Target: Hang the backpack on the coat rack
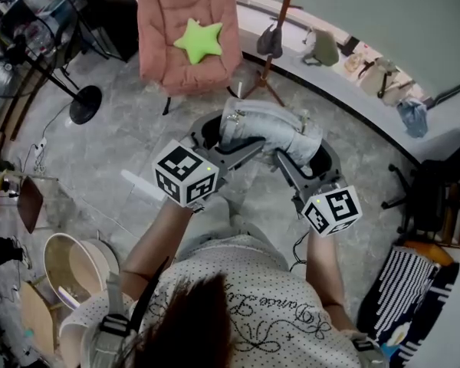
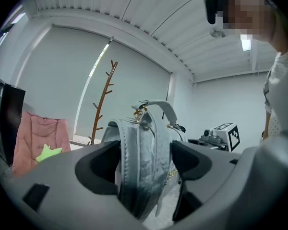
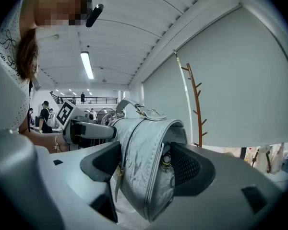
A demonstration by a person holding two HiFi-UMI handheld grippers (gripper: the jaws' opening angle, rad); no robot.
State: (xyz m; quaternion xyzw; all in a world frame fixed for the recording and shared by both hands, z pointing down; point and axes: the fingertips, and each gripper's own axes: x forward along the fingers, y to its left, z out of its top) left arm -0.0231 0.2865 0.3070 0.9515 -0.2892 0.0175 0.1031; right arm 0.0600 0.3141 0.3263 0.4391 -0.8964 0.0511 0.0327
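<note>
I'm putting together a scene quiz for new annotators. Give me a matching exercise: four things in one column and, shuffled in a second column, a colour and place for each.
Column one:
1. backpack
2. star cushion
3. coat rack
4. armchair

Column two:
A. green, lying on the armchair
B. brown, standing by the wall ledge
C. pink, on the floor, left of the coat rack in the head view
D. grey, clamped between the left gripper and the right gripper

Pairs: 1-D, 2-A, 3-B, 4-C
</note>
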